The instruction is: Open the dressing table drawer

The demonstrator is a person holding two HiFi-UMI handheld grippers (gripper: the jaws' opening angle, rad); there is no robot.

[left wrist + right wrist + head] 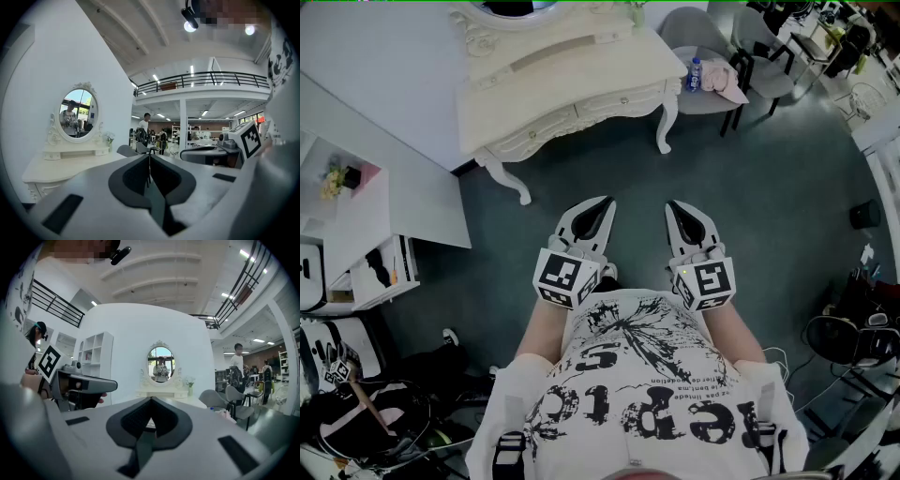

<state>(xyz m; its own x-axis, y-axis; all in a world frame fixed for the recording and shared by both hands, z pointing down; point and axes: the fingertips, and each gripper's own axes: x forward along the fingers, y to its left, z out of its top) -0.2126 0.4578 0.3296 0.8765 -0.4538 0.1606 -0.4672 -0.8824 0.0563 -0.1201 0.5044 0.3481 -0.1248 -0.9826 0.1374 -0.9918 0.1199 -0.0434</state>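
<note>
The white dressing table stands against the wall ahead of me, across a stretch of dark floor. Its drawer fronts run along the curved front edge and sit flush. The oval mirror shows in the left gripper view, and the mirror shows straight ahead in the right gripper view. My left gripper and right gripper are held side by side in front of my body, well short of the table. Both are shut with nothing between the jaws. Each points roughly level toward the table.
Grey chairs stand right of the table, with a water bottle and a pink cloth on one seat. A white shelf unit lines the left wall. Bags and cables lie at the lower left.
</note>
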